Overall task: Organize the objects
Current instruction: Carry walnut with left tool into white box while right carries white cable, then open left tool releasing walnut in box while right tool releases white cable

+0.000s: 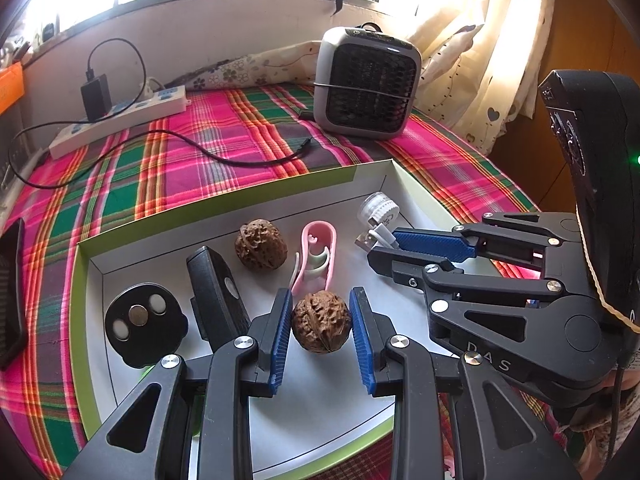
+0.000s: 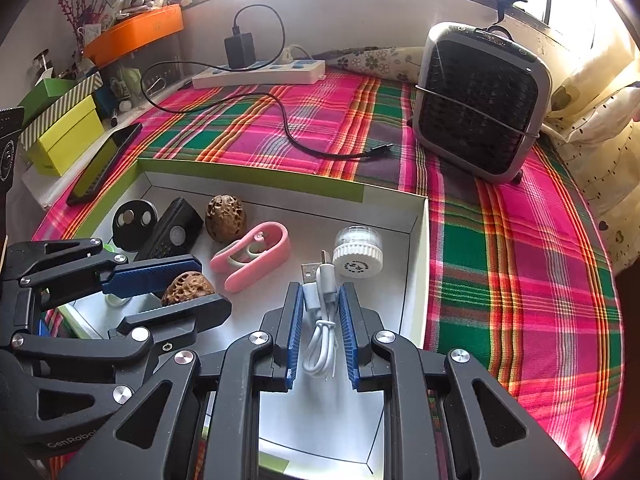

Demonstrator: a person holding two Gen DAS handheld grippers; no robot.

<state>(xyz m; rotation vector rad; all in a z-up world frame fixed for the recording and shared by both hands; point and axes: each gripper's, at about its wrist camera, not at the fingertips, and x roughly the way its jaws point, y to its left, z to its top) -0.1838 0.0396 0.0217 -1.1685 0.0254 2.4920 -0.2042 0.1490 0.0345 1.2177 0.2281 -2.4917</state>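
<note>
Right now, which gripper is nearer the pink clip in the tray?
Left. The left gripper straddles a walnut that lies right beside the pink clip. The right gripper straddles the white cable, farther off to the clip's right.

Noted on plaid cloth (image 2: 520,264), pink, green and orange. Small grey heater (image 2: 480,100) stood upright at far right, wire loop across its dark grille. White power strip (image 2: 260,74) lay along far wall, black charger (image 2: 239,51) plugged in; its black cable (image 2: 288,124) trailed over cloth, plug end lying free near heater. Dark phone (image 2: 105,162) lay at left cloth edge. Beyond left edge: yellow-green box (image 2: 68,140), striped green box (image 2: 56,98), orange tray (image 2: 136,32). Floral curtain (image 1: 472,40) hung at right, against bright window.
</note>
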